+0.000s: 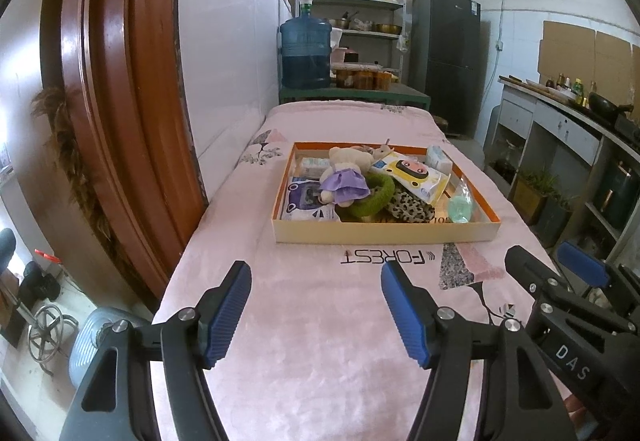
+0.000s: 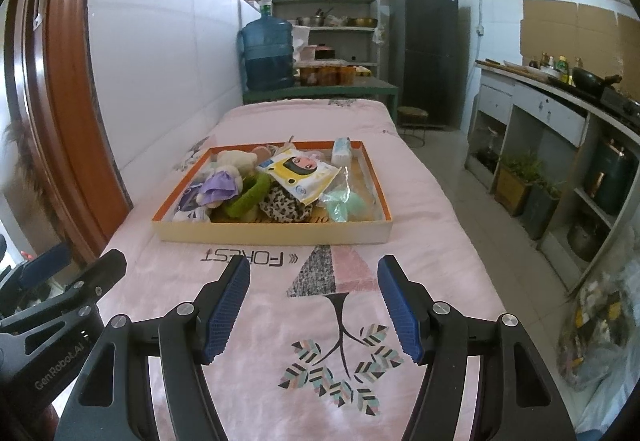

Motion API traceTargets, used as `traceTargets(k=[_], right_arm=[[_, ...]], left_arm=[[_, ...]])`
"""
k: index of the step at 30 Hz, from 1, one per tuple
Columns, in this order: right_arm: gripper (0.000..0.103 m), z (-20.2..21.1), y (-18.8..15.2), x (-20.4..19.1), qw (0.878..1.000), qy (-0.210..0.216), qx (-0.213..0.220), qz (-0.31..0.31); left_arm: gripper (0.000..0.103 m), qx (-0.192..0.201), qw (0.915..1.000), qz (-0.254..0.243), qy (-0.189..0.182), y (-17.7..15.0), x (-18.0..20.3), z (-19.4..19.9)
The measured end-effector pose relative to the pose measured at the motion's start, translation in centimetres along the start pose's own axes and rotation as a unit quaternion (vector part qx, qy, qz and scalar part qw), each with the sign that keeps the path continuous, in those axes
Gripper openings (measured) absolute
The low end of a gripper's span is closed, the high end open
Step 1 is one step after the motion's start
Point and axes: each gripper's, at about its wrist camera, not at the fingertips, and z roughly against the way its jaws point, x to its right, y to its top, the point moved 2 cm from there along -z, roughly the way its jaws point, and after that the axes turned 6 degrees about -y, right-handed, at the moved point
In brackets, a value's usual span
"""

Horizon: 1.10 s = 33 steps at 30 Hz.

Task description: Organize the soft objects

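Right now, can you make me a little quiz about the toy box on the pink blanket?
1. True or false: the left gripper is holding the plush bear.
2. Which lies nearest the tray's right wall? A) green hair band B) pale green bagged item C) leopard-print pouch
3. Fill in: the bear wears a ____ dress.

Key: 1 false, both grippers, the right gripper too, are open and empty over the blanket. 2 B. 3 purple.
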Motion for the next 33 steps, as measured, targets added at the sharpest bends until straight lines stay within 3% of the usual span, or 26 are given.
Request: traceTargets(k=[33], right_arm=[[0.068,-0.39,-0.36,-0.08,1.0,0.005,-0.01,0.002]], left_arm=[[0.068,-0.001,1.0,0.0,0.001,-0.52,0.19,-0.15]])
